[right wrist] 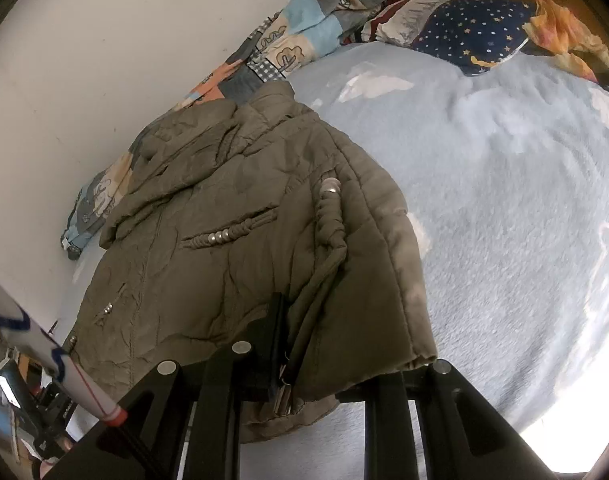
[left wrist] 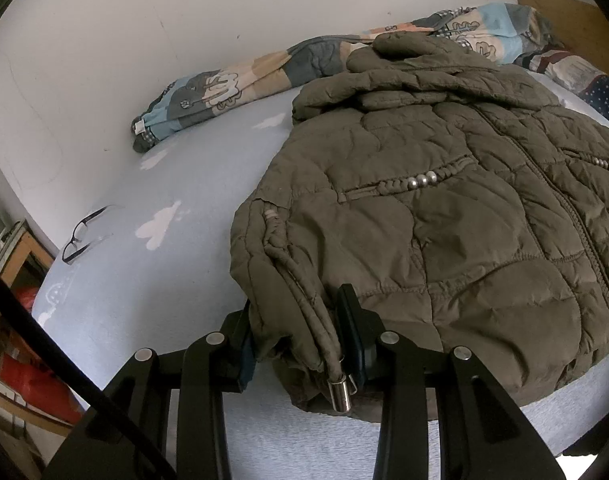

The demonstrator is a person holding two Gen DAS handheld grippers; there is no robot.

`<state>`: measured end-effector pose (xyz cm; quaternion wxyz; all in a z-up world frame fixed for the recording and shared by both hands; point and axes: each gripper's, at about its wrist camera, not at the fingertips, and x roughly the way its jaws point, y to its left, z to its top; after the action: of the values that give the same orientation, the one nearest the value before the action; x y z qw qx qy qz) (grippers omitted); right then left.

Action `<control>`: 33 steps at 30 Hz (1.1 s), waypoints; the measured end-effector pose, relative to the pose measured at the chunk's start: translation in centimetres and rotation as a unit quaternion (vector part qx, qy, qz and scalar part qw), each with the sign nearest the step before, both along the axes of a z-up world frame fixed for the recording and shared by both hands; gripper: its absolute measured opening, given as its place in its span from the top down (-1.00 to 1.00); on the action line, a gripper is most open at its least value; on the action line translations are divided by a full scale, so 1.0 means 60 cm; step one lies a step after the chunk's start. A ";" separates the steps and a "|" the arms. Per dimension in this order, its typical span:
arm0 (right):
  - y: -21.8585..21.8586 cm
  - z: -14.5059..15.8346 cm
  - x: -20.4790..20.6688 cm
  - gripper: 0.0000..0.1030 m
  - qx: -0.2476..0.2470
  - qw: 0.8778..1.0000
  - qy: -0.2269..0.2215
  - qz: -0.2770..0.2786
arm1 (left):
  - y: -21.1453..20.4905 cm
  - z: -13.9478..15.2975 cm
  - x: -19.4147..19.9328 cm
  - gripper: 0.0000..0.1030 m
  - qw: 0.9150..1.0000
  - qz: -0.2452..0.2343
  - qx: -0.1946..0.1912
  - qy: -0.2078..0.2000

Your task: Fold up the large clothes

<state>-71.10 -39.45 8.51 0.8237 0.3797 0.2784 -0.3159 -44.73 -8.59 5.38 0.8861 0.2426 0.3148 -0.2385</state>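
Olive quilted puffer jacket lies front-up on the bed, hem at the near edge, hood toward the wall-side duvet. Left hand-held gripper is clamped on the hem corner w/ drawstring bunched between the fingers. Right hand-held gripper has the other hem corner; far finger is hidden under fabric, so closure can't be confirmed. Judgement: soft, bulky, light, slick shell, so grip seams/hem, not loose cord. Glasses sit near the bed's left edge.

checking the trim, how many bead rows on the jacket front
2. One row sits on the pocket braid left of the zipper, the other on the braid right of it. More may hide under folds.
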 end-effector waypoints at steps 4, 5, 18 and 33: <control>0.001 0.002 -0.001 0.61 -0.001 1.000 -0.001 0.000 | 0.001 0.002 -0.001 0.32 1.000 -0.001 -0.001 -0.002; 0.001 0.002 -0.003 0.61 0.001 1.000 -0.002 -0.001 | 0.003 0.004 -0.001 0.33 1.000 -0.001 -0.004 -0.004; 0.034 0.083 -0.015 0.67 -0.097 0.995 -0.020 0.000 | 0.035 0.063 -0.022 0.49 0.997 -0.003 -0.059 -0.054; 0.038 0.105 -0.032 0.69 -0.080 0.996 -0.049 0.005 | 0.043 0.069 -0.021 0.32 0.998 0.007 -0.061 -0.034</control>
<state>-73.01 -37.16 14.80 0.8654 0.3265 0.2135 -0.3145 -46.00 -5.99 9.55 0.9109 0.1939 0.2712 -0.2432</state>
